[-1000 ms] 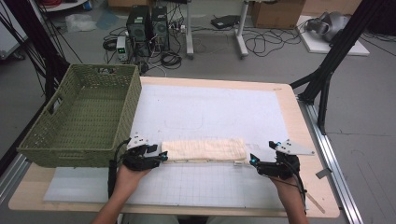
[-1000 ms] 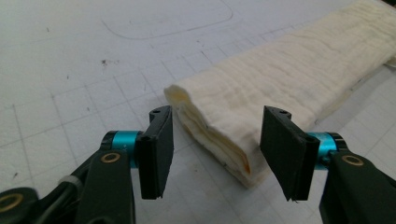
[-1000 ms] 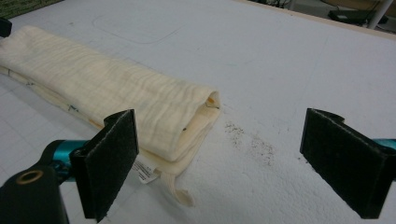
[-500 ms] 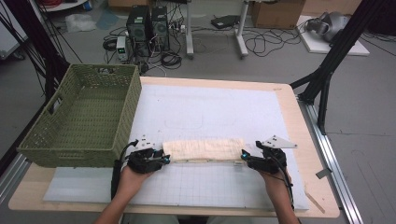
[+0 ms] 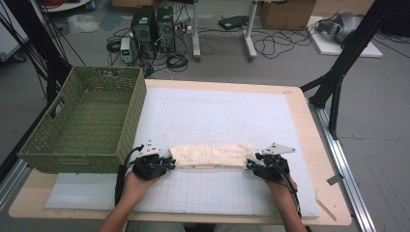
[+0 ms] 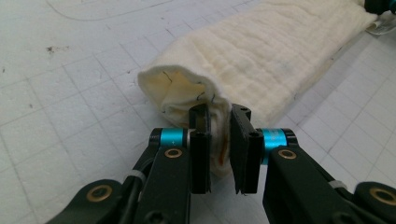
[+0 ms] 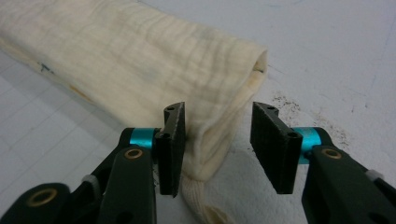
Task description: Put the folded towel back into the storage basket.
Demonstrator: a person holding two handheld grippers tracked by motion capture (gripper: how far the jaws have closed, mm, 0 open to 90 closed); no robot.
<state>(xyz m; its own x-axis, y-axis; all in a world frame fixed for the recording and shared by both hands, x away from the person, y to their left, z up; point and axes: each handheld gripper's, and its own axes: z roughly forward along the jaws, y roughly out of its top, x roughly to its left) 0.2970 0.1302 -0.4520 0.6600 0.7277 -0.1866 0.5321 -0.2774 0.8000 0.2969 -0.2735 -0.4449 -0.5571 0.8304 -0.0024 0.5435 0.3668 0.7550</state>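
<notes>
Jaws of left gripper (image 6: 219, 140) have just been closing and now pinch the left end of the cream folded cloth (image 5: 211, 155), right gripper (image 7: 219, 144) closing around its right end with one pad off the cloth, near the tabletop's (image 5: 309, 125) front edge.

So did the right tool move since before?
Yes. The right tool slid left, away from the table's right edge, up to the cloth's end, its jaws closing around it.

High view looks forward and down over the whole table (image 5: 300, 116); both claw views sit close and low, facing opposite ends of the folded cream cloth (image 5: 212, 154), which all three views share.
</notes>
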